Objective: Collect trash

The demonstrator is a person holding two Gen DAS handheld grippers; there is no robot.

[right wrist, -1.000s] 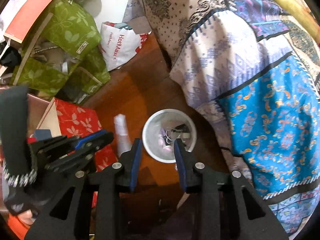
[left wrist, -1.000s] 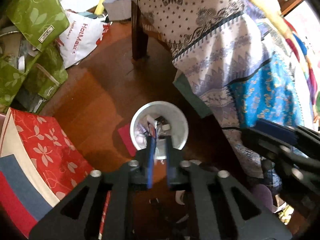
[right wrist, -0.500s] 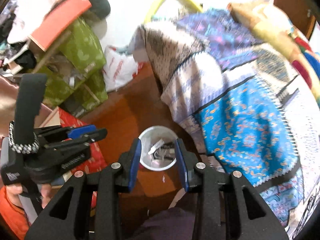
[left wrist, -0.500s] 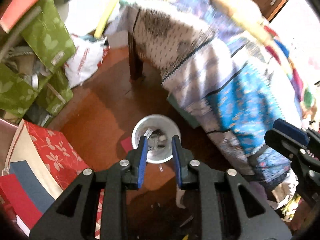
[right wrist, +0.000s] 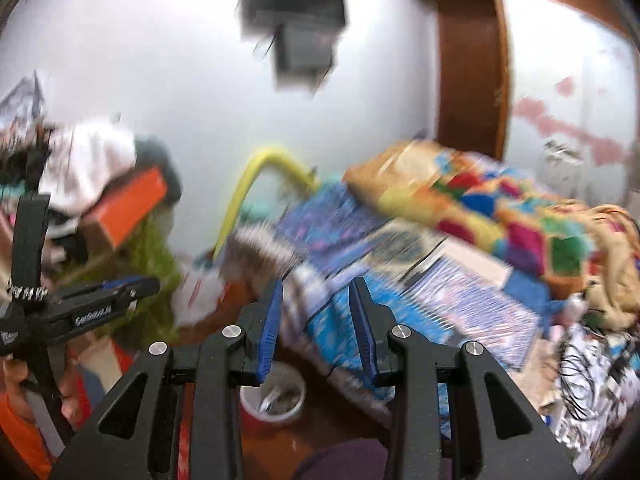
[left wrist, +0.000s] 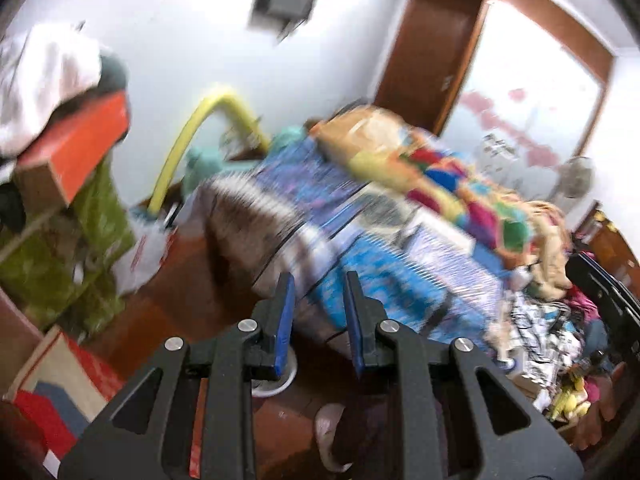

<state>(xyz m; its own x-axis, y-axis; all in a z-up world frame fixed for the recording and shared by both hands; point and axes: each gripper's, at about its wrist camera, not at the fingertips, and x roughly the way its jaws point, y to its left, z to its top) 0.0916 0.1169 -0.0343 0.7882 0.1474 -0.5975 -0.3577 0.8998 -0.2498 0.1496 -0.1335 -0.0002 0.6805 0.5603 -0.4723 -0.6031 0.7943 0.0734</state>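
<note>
**A:** So, where's the trash bin at? Both views are pretty smeared.

**B:** Low in frame. In the right wrist view the white bin sits on the brown wood floor right below the right gripper, and you can see scraps of trash inside it. In the left wrist view only a sliver of its rim peeks out under the left gripper.

**A:** And the grippers themselves?

**B:** Both spread apart with a clear gap between the blue pads, nothing held in either one. They're raised and looking out over the room, not down into the bin.

**A:** What else is around?

**B:** A bed draped in a patterned blue cloth just beside the bin, with a colourful patchwork blanket on top. Green bags stacked on the left with an orange box on them, and a yellow hose arcing against the white wall. The left gripper also shows at the left edge of the right wrist view, a hand wrapped around its handle.
</note>
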